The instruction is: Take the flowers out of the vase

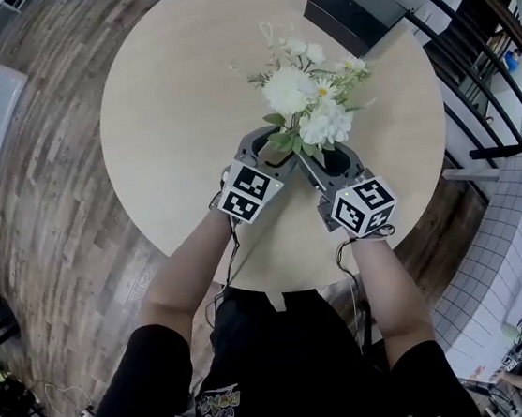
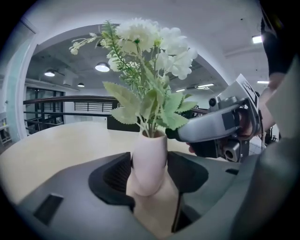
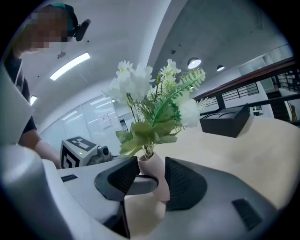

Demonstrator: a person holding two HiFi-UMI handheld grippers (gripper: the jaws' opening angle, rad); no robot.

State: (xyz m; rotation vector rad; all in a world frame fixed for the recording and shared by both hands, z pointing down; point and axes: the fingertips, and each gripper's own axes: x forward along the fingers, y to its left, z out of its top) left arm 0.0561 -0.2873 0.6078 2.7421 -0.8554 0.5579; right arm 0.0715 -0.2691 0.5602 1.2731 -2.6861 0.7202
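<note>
White artificial flowers with green leaves stand in a pale pink vase near the front of the round wooden table. In the head view the blooms hide the vase. My left gripper is shut on the vase body, which sits between both pads in the left gripper view. My right gripper comes in from the right. Its jaws stand wide around the vase's neck just under the stems, without pressing on it. One left gripper finger also lies between them.
A black box lies at the table's far right edge. A dark railing curves past the table on the right, over a wood floor. The person's arms and body fill the near side.
</note>
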